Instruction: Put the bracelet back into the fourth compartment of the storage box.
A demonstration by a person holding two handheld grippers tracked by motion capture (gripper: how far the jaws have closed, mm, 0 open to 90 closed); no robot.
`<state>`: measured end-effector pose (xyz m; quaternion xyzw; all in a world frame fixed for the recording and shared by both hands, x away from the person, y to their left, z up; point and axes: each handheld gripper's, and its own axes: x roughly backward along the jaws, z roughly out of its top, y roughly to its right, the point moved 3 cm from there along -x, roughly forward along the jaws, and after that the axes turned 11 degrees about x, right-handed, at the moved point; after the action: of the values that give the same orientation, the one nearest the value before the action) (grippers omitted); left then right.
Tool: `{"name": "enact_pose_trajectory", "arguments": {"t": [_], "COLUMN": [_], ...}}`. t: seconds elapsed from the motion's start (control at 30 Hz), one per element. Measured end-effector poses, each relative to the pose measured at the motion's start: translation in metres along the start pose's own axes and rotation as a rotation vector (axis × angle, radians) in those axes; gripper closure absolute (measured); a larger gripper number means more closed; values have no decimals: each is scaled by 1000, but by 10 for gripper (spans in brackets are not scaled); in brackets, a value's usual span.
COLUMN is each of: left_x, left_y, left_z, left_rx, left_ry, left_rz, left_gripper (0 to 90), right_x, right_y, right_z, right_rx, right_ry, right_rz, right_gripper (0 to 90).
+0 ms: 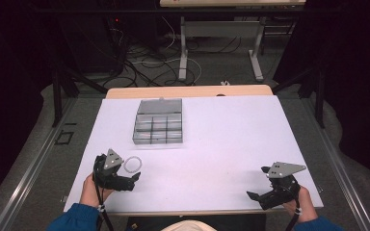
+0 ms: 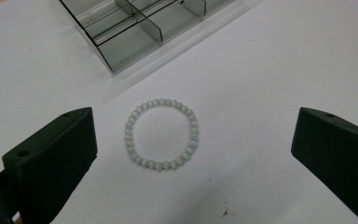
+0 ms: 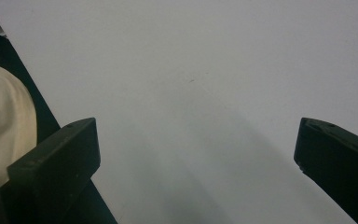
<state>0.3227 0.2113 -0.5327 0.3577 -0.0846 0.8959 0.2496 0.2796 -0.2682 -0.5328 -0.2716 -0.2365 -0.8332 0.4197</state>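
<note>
From the high view we see a person at the near edge of a white table, a gripper in each hand: the left gripper near the near-left corner, the right gripper near the near-right corner, its jaws spread wide over bare tabletop. A pale beaded bracelet lies flat just beside the left gripper, toward the far edge from it. Farther on, toward the far edge and left of centre, sits a grey compartment box, lid open. In the left gripper view we find the bracelet between the widely parted jaws, touching neither, with a corner of the box beyond. In the right gripper view we see jaws parted wide over the table's white surface, holding nothing.
</note>
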Motion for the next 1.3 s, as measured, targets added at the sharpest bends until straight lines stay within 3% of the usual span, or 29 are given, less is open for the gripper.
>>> {"name": "enact_pose_trajectory", "arguments": {"t": [0.17,0.33,0.53,0.83,1.3], "left_x": [-3,-5,-10,-20,-32], "left_y": [-5,-7,-12,-22,-31], "left_z": [0,0,1,3,4], "left_rx": [29,30,44,63,98], "left_ry": [-5,-18,-33,-101,-125], "left_rz": [-7,-6,5,23,51], "left_gripper": [3,3,2,5,54], "right_x": [0,-1,-1,-1,-1], "right_y": [0,0,0,-1,-1], "right_z": [0,0,0,0,-1], "right_rx": [3,-1,-1,-5,-3], "right_ry": [0,3,1,0,-16], "right_rz": [8,1,2,11,18], "right_gripper": [0,0,0,0,0]}}
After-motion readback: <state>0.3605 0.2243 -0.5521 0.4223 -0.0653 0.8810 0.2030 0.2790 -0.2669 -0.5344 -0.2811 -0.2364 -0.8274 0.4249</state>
